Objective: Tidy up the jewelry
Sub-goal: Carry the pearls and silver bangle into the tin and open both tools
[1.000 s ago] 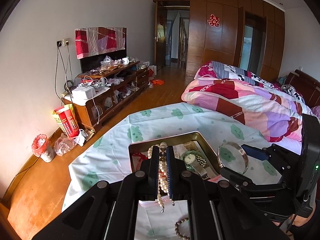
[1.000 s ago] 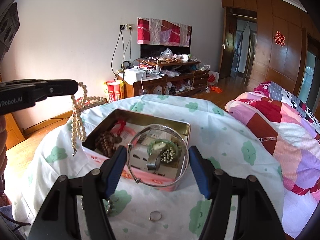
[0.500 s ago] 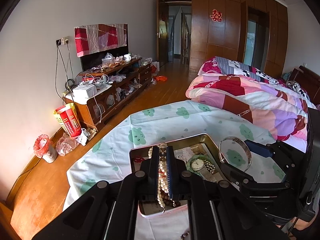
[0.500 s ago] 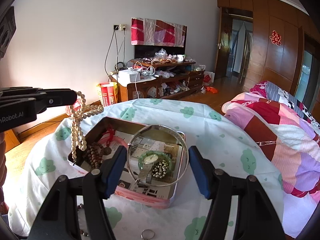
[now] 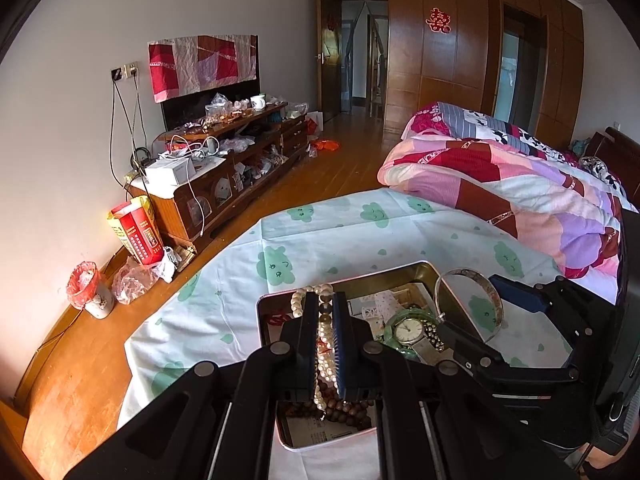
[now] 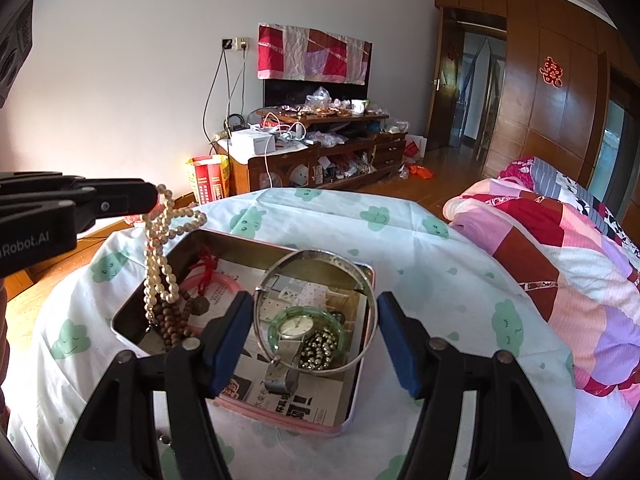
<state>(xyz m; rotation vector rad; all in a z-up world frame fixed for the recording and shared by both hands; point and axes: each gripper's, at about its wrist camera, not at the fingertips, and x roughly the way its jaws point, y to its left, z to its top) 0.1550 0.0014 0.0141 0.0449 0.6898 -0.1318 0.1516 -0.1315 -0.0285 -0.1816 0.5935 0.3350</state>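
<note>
A counter under a cloud-print cloth carries an open metal tin. Above the tin's left end, the left gripper, pressed together, pinches a pearl necklace. Over its middle, the right gripper clasps a silver bangle. A watch lies inside the tin.
</note>
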